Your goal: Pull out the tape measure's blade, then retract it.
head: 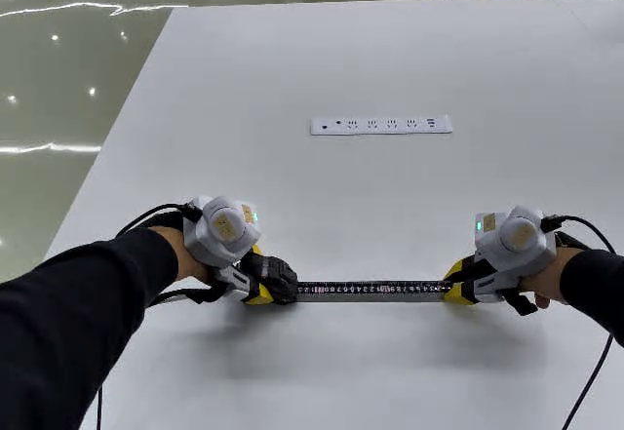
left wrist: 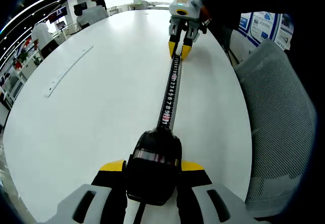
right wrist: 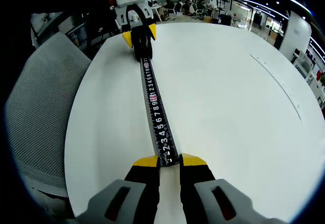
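White flat workbench top (head: 390,59) runs wide and bare under both grippers, with shiny floor past its edge and an open office way off behind.

Left gripper (head: 261,279) has its 2 yellow-tipped jaws clamped around the chunky black plastic tape measure case (left wrist: 154,168). The case sits squarely between the jaws and fills the gap, with a yellow tip showing on each side of it. It looks to be resting on the table.

Out of the front of the case, straight ahead of the left jaws, the black metal blade with white numerals (right wrist: 155,109) is pulled out and lies flat along the table. It runs in 1 straight line all the way to the other gripper.

Right gripper (right wrist: 170,161) has its 2 jaws pinched nearly together on the blade's free end, which sits right between the yellow tips. Can't tell whether they grip the end hook or just the strip itself, too small to make out.

So the 2 grippers face each other, well apart, with the blade stretched between them.

Beyond both sets of jaws, well clear of the blade, a long white power strip (head: 381,125) lies on the table. Off to the side of the jaws, past the table edge, there's a grey mesh chair back (left wrist: 277,112).
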